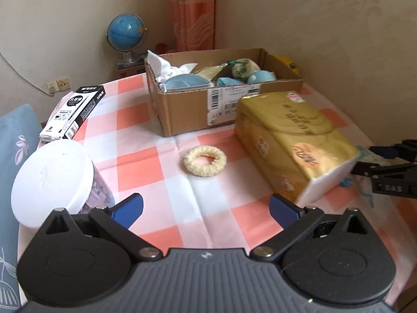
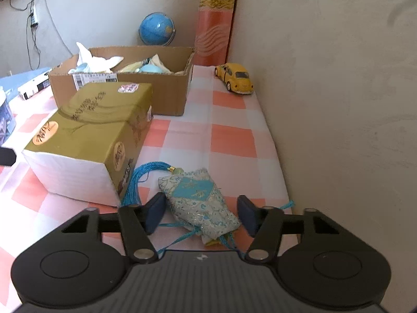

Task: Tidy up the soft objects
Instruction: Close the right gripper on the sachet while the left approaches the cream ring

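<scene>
A cardboard box (image 1: 182, 109) at the back of the table holds several soft items, blue, white and cream; it also shows in the right wrist view (image 2: 161, 96). A cream knitted scrunchie (image 1: 204, 161) lies on the checked cloth ahead of my open, empty left gripper (image 1: 206, 208). A gold tissue pack (image 1: 294, 140) lies to its right, also in the right wrist view (image 2: 88, 135). A blue-and-white embroidered sachet with a blue tassel (image 2: 200, 203) lies on the cloth between the fingers of my open right gripper (image 2: 202, 214), untouched.
A white-lidded jar (image 1: 52, 177) stands at the left, a black-and-white carton (image 1: 73, 112) behind it. A yellow toy car (image 2: 234, 78) sits by the wall. A globe (image 1: 126, 34) and a curtain (image 1: 192, 13) stand behind the table. The wall runs close on the right.
</scene>
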A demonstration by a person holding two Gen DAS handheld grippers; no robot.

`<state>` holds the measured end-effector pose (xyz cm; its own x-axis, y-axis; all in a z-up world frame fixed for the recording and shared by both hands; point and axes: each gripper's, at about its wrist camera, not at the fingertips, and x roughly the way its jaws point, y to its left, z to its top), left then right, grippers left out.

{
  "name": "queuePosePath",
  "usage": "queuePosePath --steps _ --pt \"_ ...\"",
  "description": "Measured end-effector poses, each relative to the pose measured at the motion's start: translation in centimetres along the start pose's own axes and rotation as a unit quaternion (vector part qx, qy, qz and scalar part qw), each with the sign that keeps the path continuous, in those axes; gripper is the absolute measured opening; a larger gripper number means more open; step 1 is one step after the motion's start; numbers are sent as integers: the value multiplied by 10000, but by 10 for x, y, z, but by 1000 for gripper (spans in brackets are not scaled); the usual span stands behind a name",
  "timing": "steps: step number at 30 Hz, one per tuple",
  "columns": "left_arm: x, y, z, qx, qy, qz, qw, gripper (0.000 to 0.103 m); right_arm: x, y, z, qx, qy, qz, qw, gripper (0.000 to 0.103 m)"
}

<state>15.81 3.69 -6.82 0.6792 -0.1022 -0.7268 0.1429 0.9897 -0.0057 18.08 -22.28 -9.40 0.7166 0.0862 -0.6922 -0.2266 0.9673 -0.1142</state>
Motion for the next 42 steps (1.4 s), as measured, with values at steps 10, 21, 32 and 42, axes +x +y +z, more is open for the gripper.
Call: queuePosePath --steps 10,21,32,42 --pt "30 5 10 -8 -146 135 9998 78 1 -5 -2 169 -33 105 9998 64" --pt "57 2 23 -116 -189 -23 9998 57 0 -4 -2 139 -5 95 9999 64" --pt "61 7 27 -233 -204 -71 9995 44 5 -3 6 -77 -41 78 9999 65" --pt "60 8 29 -215 -143 -110 9996 34 7 1 10 -146 36 209 9997 48"
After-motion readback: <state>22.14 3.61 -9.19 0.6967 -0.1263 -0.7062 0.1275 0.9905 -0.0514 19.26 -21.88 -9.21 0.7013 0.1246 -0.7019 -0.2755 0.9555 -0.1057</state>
